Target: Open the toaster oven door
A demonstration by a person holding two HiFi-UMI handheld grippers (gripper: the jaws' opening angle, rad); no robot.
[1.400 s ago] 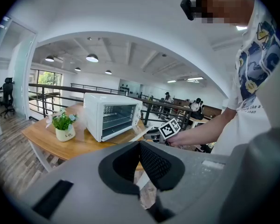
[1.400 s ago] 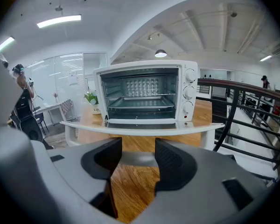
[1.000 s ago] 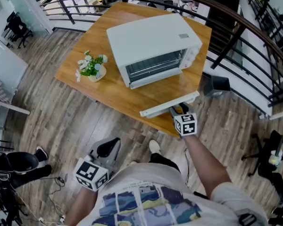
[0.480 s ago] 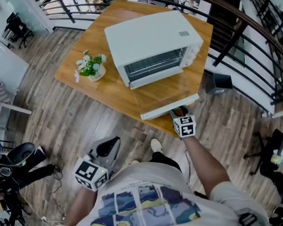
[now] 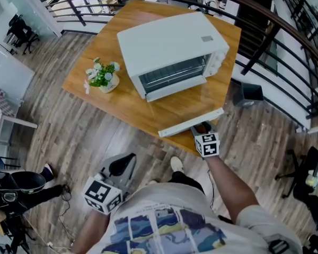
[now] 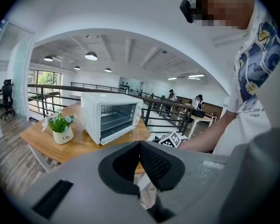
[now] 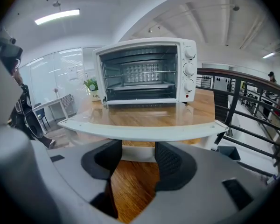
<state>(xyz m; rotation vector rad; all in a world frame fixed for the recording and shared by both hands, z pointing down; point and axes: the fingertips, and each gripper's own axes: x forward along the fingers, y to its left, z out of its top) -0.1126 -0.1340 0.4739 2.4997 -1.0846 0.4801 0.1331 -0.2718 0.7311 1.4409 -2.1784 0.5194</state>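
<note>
Since the earlier frame the right gripper (image 5: 202,127) has drawn slightly back, jaws released, just behind the white bar handle (image 5: 191,121). The white box-shaped metal toaster oven (image 5: 172,49) stands on the wooden table (image 5: 122,102), its glass door (image 5: 181,103) fully lowered. Withdraw level, clear of the handle. The left gripper (image 6: 140,148) is clenched and empty.

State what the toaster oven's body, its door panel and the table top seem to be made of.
Toaster oven body: likely painted sheet metal, matte white, with crisp folded edges.
Door panel: probably clear glass; the wood grain shows through it.
Table top: wood or wood veneer, warm brown with visible grain and a slight sheen.
</note>
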